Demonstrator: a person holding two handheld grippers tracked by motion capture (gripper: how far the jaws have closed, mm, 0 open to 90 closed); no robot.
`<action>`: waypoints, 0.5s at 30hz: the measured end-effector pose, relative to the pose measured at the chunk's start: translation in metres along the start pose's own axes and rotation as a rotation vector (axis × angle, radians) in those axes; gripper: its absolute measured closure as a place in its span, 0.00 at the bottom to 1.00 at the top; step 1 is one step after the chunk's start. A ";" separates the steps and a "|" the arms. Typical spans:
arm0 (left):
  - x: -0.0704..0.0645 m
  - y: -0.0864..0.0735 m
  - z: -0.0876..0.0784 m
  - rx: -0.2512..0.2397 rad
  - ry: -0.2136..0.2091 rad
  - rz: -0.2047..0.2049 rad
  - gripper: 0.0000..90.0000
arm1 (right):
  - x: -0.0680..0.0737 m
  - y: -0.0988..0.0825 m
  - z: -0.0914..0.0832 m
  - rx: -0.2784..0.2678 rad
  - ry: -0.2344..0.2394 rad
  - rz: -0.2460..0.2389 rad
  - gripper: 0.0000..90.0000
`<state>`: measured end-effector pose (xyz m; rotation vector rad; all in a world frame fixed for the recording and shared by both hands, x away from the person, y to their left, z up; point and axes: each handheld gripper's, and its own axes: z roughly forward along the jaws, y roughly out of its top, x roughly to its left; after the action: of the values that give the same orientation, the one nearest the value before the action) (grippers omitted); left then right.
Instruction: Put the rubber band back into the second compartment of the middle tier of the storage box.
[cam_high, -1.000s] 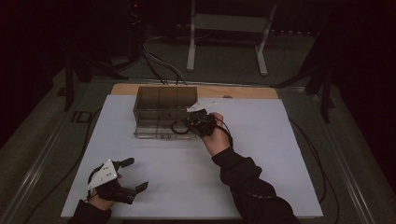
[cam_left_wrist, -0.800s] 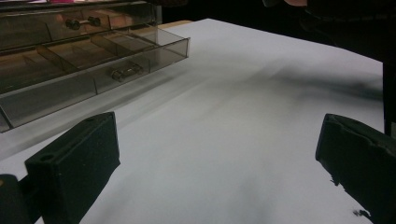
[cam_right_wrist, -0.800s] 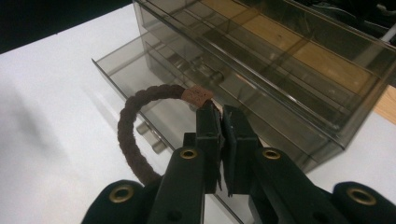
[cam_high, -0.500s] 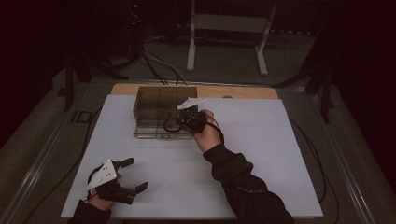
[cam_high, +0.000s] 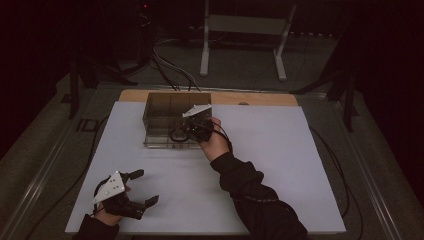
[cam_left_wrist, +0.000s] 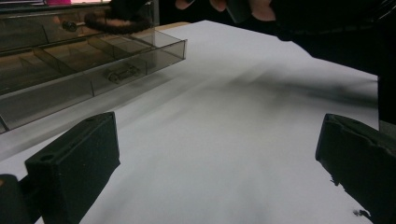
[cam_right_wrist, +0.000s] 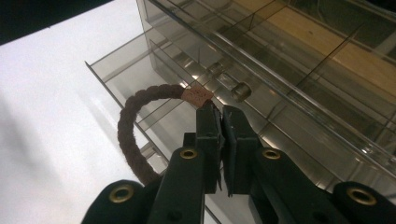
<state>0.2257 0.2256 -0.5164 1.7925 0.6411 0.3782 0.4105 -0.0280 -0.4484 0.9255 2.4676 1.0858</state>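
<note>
A clear plastic organizer box (cam_high: 165, 107) stands at the back of the white table, with its front drawer (cam_right_wrist: 140, 79) pulled out. My right gripper (cam_high: 186, 131) hangs over that drawer, shut on a brown braided ring (cam_high: 177, 135). Its jaws (cam_right_wrist: 219, 112) pinch the ring (cam_right_wrist: 128, 126) beside a small tan tag. My left gripper (cam_high: 146, 187) rests near the table's front left corner, its jaws (cam_left_wrist: 219, 140) wide apart with nothing between them. From there I see the box (cam_left_wrist: 70, 70) at the upper left and the ring (cam_left_wrist: 116, 23) above it.
A small dark item (cam_left_wrist: 122, 73) lies in one drawer compartment. The white table top (cam_high: 280, 165) has bare room in its middle and right. A wooden strip (cam_high: 250, 97) runs along the back edge. A metal stand (cam_high: 240, 30) and cables sit on the floor beyond.
My right hand has moved left and slightly down with the ring, from the box's right front corner to over the open drawer. The left gripper has stayed put.
</note>
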 end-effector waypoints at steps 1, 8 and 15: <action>0.000 0.000 0.000 0.001 0.001 -0.001 0.00 | 0.000 0.000 0.002 0.004 0.001 0.001 0.96; 0.000 0.000 0.000 -0.002 0.000 -0.002 0.00 | -0.001 -0.003 0.017 0.035 0.000 0.007 0.96; 0.000 0.000 0.000 -0.003 -0.003 -0.002 0.00 | -0.004 -0.006 0.029 0.060 -0.006 0.019 0.96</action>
<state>0.2254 0.2258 -0.5163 1.7895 0.6402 0.3745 0.4253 -0.0172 -0.4725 0.9703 2.5040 1.0194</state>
